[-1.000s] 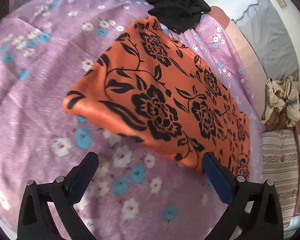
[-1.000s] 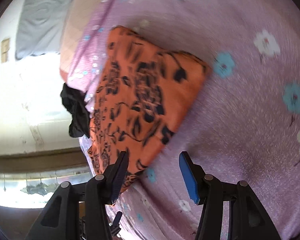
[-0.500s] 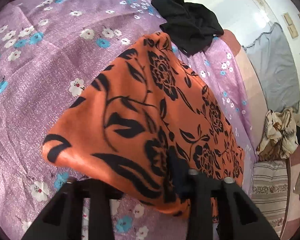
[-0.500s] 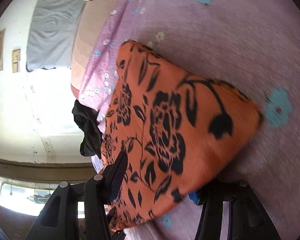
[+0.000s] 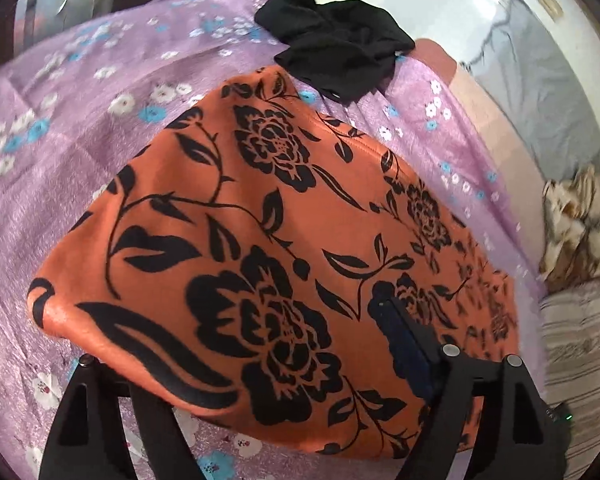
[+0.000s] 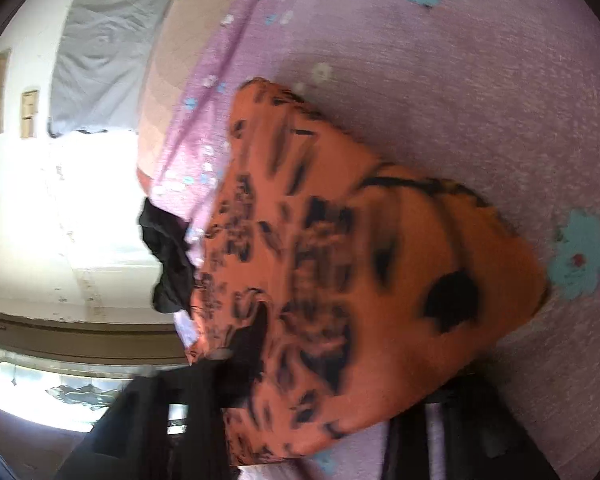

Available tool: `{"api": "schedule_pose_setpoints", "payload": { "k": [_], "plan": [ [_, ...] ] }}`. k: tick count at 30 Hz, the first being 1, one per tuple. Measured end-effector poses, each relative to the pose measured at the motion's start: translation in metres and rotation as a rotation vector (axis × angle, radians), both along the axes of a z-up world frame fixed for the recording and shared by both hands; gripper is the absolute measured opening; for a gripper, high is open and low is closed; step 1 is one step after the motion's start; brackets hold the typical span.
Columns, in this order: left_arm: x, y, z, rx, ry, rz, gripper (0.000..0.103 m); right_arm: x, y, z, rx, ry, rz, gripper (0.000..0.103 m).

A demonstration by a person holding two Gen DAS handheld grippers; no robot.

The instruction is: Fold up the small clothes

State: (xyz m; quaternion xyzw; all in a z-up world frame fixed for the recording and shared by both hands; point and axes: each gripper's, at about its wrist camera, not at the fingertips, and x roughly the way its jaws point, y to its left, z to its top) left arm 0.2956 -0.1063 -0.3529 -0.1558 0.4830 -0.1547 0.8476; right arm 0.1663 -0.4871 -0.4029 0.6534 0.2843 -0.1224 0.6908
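A home bedroom: bed under a purple floral bedspread [image 5: 100,152], scattered clothes [image 5: 340,56], striped pillow [image 5: 580,340].

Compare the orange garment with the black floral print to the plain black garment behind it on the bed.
The orange garment with the black floral print is spread broad and smooth; the plain black garment is bunched in a crumpled heap. The orange one is patterned, the black one plain. The orange one looks far larger. The left gripper and right gripper straddle the orange one's near edge; nothing touches the black one. Both lie on the purple flowered bedspread.
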Motion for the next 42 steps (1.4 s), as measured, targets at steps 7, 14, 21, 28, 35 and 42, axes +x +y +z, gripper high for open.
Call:
{"api": "schedule_pose_setpoints", "payload": {
  "k": [7, 14, 21, 28, 35, 42],
  "plan": [
    [0.006, 0.022, -0.005, -0.063, 0.028, 0.020, 0.026, 0.001, 0.001, 0.007, -0.038, 0.001, 0.024, 0.018],
    [-0.005, 0.027, 0.013, -0.136, -0.035, -0.040, 0.017, 0.000, 0.012, 0.037, -0.199, -0.023, 0.021, 0.016],
    [-0.036, 0.029, 0.036, -0.135, -0.065, -0.081, 0.017, -0.029, 0.024, 0.076, -0.377, -0.042, -0.005, 0.014],
    [-0.037, 0.050, 0.023, -0.098, 0.005, -0.046, 0.018, -0.051, 0.048, 0.076, -0.371, -0.018, 0.109, 0.014],
    [-0.029, 0.077, 0.008, -0.122, 0.164, -0.029, 0.041, -0.062, 0.029, 0.022, -0.043, 0.042, 0.062, 0.021],
    [-0.059, 0.099, 0.054, 0.006, -0.038, 0.055, 0.063, -0.095, 0.009, 0.011, 0.064, -0.013, -0.094, 0.060]
  ]
}}
